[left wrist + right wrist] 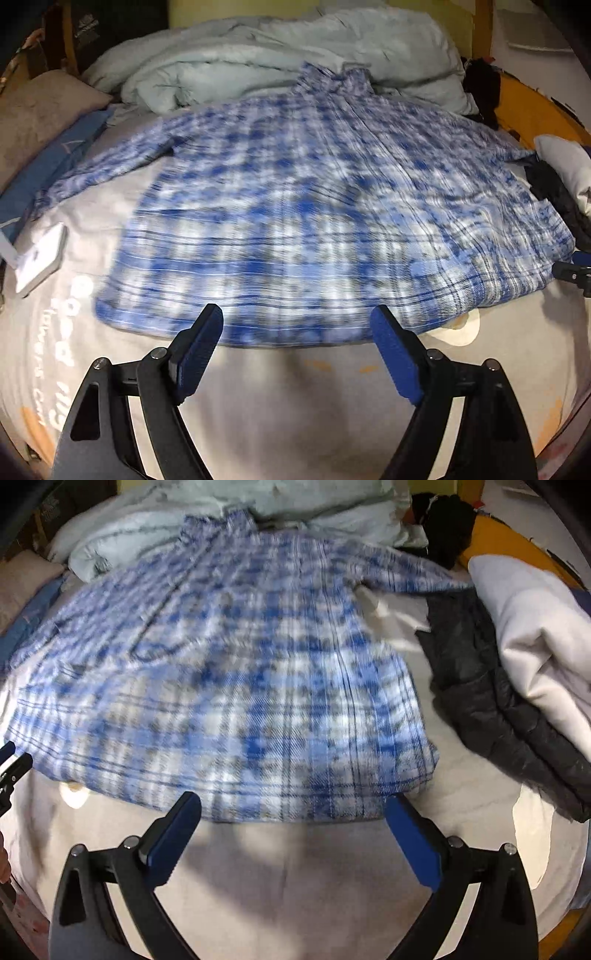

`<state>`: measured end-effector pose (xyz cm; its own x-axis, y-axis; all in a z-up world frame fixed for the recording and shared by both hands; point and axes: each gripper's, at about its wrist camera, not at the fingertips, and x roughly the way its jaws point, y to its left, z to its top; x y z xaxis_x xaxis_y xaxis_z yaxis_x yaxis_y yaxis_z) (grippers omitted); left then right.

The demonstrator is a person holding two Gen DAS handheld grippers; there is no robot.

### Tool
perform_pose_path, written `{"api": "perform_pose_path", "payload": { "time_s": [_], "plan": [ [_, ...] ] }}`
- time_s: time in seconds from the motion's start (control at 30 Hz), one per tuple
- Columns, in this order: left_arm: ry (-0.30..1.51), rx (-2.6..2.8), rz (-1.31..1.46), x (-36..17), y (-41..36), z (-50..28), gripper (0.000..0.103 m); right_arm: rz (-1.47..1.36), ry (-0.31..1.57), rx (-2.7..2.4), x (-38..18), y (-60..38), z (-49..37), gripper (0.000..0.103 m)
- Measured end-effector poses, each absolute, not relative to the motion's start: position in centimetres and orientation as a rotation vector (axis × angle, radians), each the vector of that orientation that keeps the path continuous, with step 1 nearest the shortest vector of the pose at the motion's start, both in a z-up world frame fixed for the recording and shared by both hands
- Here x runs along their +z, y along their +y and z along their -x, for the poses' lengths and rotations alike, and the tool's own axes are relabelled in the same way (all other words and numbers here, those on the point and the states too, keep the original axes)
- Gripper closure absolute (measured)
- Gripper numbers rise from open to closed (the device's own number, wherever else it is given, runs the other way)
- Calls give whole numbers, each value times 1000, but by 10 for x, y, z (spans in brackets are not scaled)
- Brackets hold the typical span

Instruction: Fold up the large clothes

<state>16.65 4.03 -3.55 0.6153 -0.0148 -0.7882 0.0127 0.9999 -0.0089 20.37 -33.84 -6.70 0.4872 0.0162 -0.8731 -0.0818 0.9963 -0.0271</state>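
A blue and white plaid shirt [314,206] lies spread flat on the bed, collar at the far end and hem nearest me; it also fills the right wrist view as the shirt [229,686]. My left gripper [297,323] hovers open over the hem with nothing between its blue pads. My right gripper [293,808] is open too, over the hem near the shirt's right bottom corner, empty. The other gripper's tip shows at the right edge [572,269] of the left wrist view and at the left edge [11,764] of the right wrist view. Both pictures are blurred.
A pale crumpled duvet [258,62] is piled behind the collar. A dark puffer jacket [491,694] and a folded white garment [535,635] lie right of the shirt. A small white device [38,260] sits on the printed bedsheet [295,398] at left, by a blue cloth [55,166].
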Motion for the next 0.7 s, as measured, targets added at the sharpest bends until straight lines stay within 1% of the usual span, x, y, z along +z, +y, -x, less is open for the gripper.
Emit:
{"api": "perform_pose_path", "payload": {
  "time_s": [0.1,0.23,0.43,0.6,0.7],
  "plan": [
    [880,-25,15,-26,53,-158,22,104,1003,66,-56,-333,-195,3],
    [888,-12,-20,-21,59,-154,22,182,985,121,-55,-317,-182,3],
    [956,-62,-62,-37,51,-156,22,369,1009,197,-76,-282,-173,3],
    [1019,-89,-128,-52,37,-160,16,425,1021,180,-97,-269,-173,3],
    [1046,4,-152,-63,45,-174,16,491,960,117,-105,-260,-172,3]
  ]
}}
